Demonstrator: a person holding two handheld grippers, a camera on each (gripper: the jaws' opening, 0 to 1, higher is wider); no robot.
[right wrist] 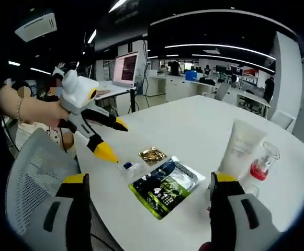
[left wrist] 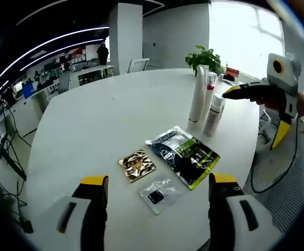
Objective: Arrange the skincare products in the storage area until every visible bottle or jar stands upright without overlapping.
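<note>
Three products already upright: tall white tube, red-capped clear bottle, small white tube beside it. Flat dark-green sachet, gold foil packet, clear sample pouch near tube. Left gripper and right gripper released, empty. Little left.

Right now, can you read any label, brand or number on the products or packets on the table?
None legible.
Dark green packet: print too blurred to read.
White tube: faint print, unreadable.
Gold sachet: no text visible.
Clear sachet: dark patch, unreadable.
Monitor: too small.
</note>
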